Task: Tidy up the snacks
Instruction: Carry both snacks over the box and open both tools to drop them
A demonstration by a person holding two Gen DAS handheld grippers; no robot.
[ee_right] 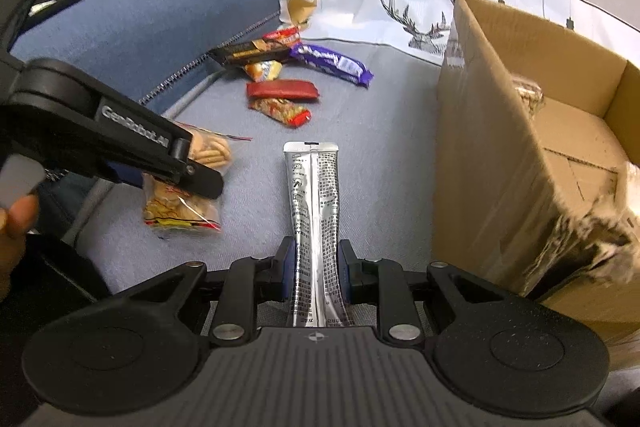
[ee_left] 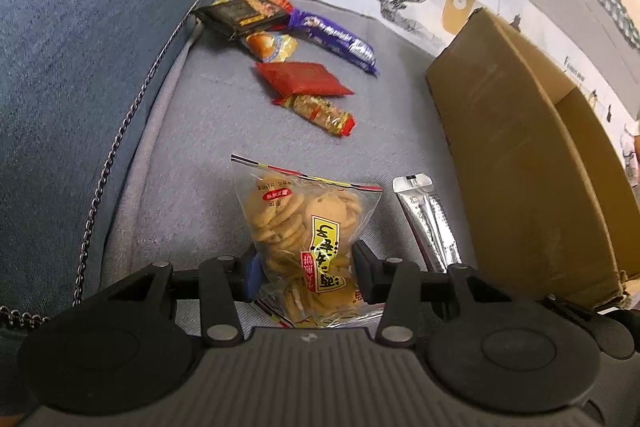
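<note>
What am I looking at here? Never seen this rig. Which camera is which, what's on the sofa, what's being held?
No robot: a person holds a two-finger gripper in each hand, each with a fisheye camera looking along its fingers.

Left wrist view: the left gripper is shut on a clear bag of biscuits.

Right wrist view: the right gripper is shut on a silver sachet. The left gripper also shows there, at the left.

On the grey sofa seat farther back lie loose snacks: a purple bar, a red packet, a black packet and others. An open cardboard box stands to the right, presumably where the snacks go.
</note>
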